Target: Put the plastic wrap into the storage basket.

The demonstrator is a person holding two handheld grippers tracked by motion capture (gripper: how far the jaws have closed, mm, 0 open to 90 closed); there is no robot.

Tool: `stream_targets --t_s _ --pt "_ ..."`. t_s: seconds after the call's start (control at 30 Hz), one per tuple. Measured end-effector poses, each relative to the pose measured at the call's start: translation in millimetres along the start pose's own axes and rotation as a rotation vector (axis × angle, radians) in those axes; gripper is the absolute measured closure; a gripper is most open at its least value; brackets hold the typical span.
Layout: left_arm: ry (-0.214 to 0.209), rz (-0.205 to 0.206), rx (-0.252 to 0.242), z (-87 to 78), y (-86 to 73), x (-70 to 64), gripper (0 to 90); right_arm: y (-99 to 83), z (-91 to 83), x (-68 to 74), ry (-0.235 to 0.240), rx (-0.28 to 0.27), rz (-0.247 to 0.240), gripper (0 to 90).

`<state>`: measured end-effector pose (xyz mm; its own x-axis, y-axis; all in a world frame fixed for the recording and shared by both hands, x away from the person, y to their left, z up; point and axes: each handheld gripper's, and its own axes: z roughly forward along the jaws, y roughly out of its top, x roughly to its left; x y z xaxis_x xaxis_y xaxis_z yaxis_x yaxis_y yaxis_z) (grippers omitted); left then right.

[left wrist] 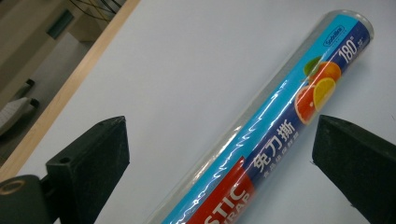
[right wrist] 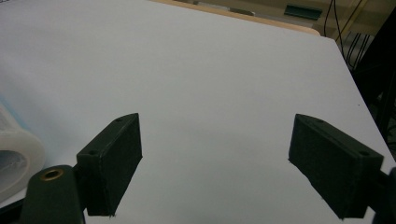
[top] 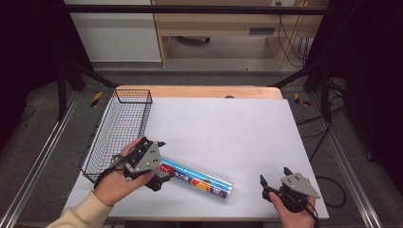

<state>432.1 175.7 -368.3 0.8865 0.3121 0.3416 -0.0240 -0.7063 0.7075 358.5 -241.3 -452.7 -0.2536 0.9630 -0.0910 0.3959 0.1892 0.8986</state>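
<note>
Jaws first: your left gripper (top: pixel 159 164) is wide open, 2 black pads either side of the plastic wrap roll (top: pixel 196 179), neither pad touching it. In the left gripper view the roll (left wrist: pixel 275 126) runs up btwn the jaws at a slant, clear gap on both sides, so nothing gripped. Your right gripper (top: pixel 275 176) is also wide open w/ nothing btwn its jaws, just bare white table (right wrist: pixel 219 93) ahead of it.

Nearest you: left hand (top: pixel 116 183) comes in at the bottom left, cream sleeve at the wrist, holding the left gripper over the roll's red-label end. Right hand (top: pixel 292 211) sits at the bottom right near the front edge, well apart from the roll.

Roll lies flat on the white table top (top: pixel 228 128), front-centre, angled w/ its left end farther from you and its right end nearer. Blue wrapper, red label, orange fruit print. Its clear end (right wrist: pixel 16 158) shows at the left edge of the right gripper view.

Farther back: black wire basket (top: pixel 121 130) on the table's left side, just beyond the left gripper; can't tell what's in it. Wooden table edge (top: pixel 199 91) runs behind the white top.
</note>
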Motion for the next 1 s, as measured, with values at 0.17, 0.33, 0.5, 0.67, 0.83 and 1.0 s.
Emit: stream_targets --t_s 0.17,0.33,0.5,0.67,0.83,1.0 --pt "-0.082 0.036 -0.021 -0.7 5.9 3.4 3.6 -0.8 1.5 -0.7 0.002 0.001 0.008 16.9" --pt "-0.159 0.141 0.022 8.1 10.5 3.5 3.3 -0.5 2.4 -0.6 0.001 0.006 0.013 15.4" --pt "-0.222 0.165 0.06 23.0 9.9 7.2 4.1 -0.8 3.1 -0.1 0.004 0.006 0.015 14.4" --pt "-0.256 0.154 0.067 26.8 13.2 12.6 4.0 -0.9 3.6 -0.1 0.009 0.013 0.024 11.4" --pt "-0.277 0.181 0.106 28.7 18.7 14.7 4.2 -0.1 4.2 1.4 0.004 0.009 0.016 10.2" --pt "-0.286 0.184 0.095 31.1 21.5 13.9 4.4 0.8 4.9 2.6 0.004 0.004 0.012 10.0"
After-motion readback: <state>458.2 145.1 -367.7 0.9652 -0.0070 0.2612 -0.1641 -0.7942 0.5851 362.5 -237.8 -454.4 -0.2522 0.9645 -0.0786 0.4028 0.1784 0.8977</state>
